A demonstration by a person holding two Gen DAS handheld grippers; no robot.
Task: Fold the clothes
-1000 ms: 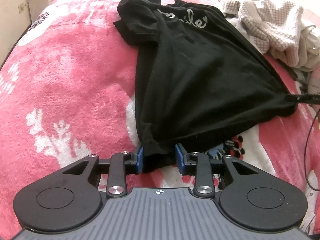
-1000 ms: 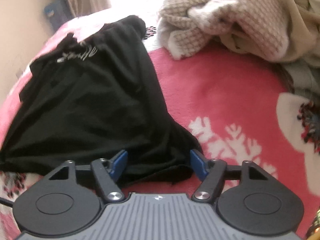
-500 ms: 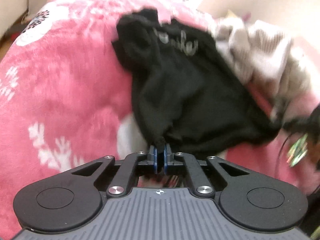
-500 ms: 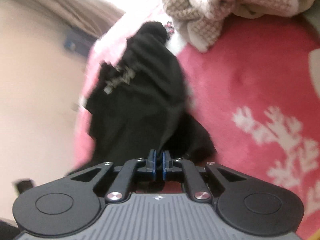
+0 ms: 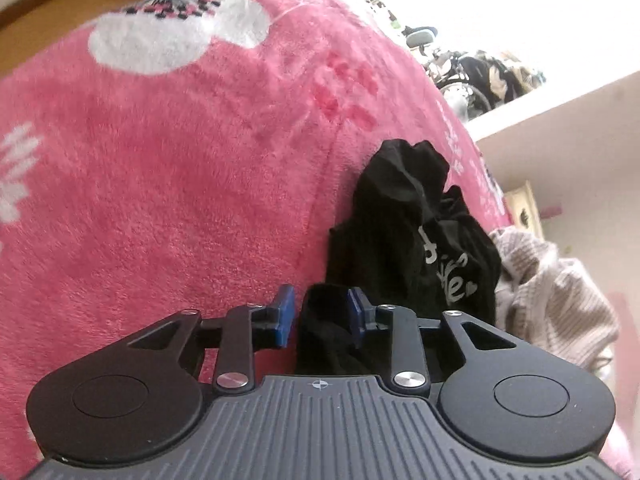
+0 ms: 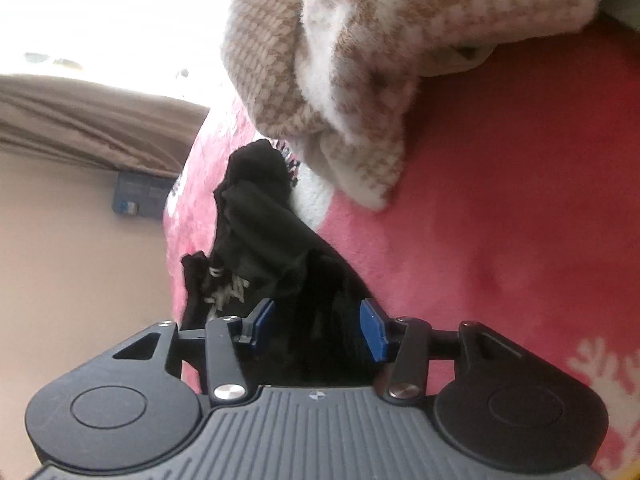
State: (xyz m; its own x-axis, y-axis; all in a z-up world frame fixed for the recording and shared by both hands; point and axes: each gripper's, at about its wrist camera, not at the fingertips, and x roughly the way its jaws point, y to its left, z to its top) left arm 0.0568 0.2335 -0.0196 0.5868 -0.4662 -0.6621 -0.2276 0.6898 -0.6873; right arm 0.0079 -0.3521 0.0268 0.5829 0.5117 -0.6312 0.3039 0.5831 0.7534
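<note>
A black T-shirt with silver lettering (image 5: 400,232) lies bunched up on the pink blanket (image 5: 180,180). My left gripper (image 5: 320,314) sits at its near edge, jaws opening. A fold of the black cloth stands between the blue pads, against the right pad with a gap at the left one. In the right wrist view the same shirt (image 6: 260,232) runs away from my right gripper (image 6: 316,326). Its jaws are also opening, wide apart, with loose black cloth lying between the pads.
A beige-and-white checked knit garment (image 6: 340,60) is heaped just beyond the shirt, also seen as a heap (image 5: 552,300) at the right of the left wrist view. The blanket (image 6: 500,200) stretches bare to the right. A wall and a brown curtain (image 6: 80,120) are at the left.
Both grippers shut on the shirt's hem corners, carried them toward the lettered end while rolling, and have now parted their jaws. The flat shirt is now bunched.
</note>
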